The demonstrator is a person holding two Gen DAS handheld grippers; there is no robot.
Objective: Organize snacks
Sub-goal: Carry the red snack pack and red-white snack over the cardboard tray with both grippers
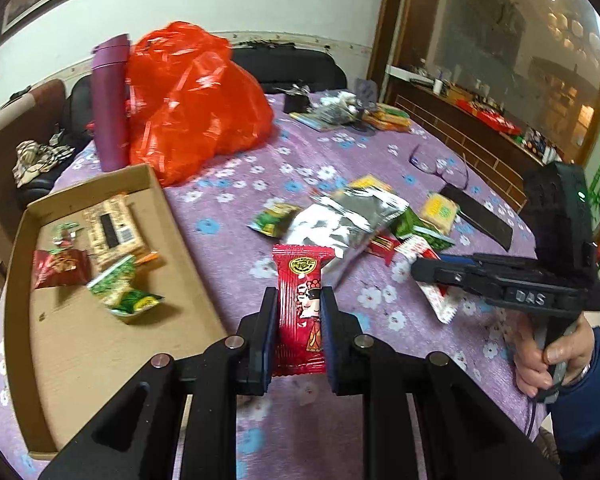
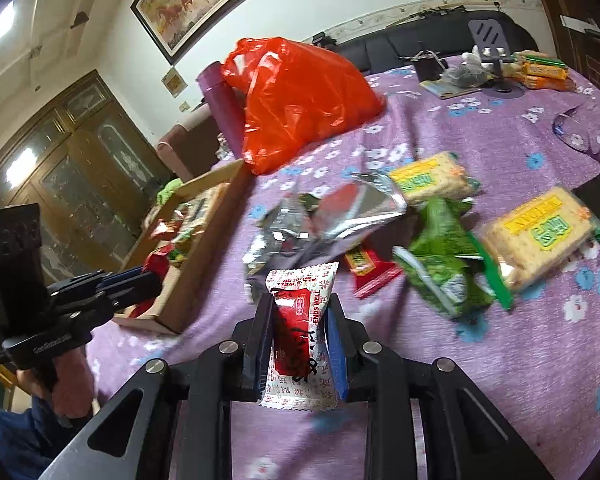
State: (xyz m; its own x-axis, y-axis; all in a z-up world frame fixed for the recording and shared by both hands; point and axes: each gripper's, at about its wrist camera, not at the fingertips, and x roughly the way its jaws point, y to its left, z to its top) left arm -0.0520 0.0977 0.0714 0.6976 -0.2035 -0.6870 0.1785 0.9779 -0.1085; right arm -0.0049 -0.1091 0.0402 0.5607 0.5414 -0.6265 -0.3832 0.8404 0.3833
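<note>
My left gripper (image 1: 299, 300) is shut on a red snack packet (image 1: 302, 304) and holds it upright above the purple cloth, just right of the cardboard tray (image 1: 80, 340). The tray holds several snacks, such as a green packet (image 1: 126, 292) and a cracker pack (image 1: 112, 232). My right gripper (image 2: 300, 308) is shut on a white-and-red snack packet (image 2: 300, 344) and holds it above the table; it also shows in the left wrist view (image 1: 424, 270). Loose snacks lie ahead: a silver foil bag (image 2: 332, 220), green packets (image 2: 444, 264), and yellow cracker packs (image 2: 536, 236).
A red plastic bag (image 1: 196, 100) and a purple bottle (image 1: 108, 104) stand behind the tray. Glasses (image 1: 440, 164), a black flat object (image 1: 480, 216) and more clutter (image 1: 340, 112) lie at the far side of the floral tablecloth (image 1: 260, 160). A sofa stands behind the table.
</note>
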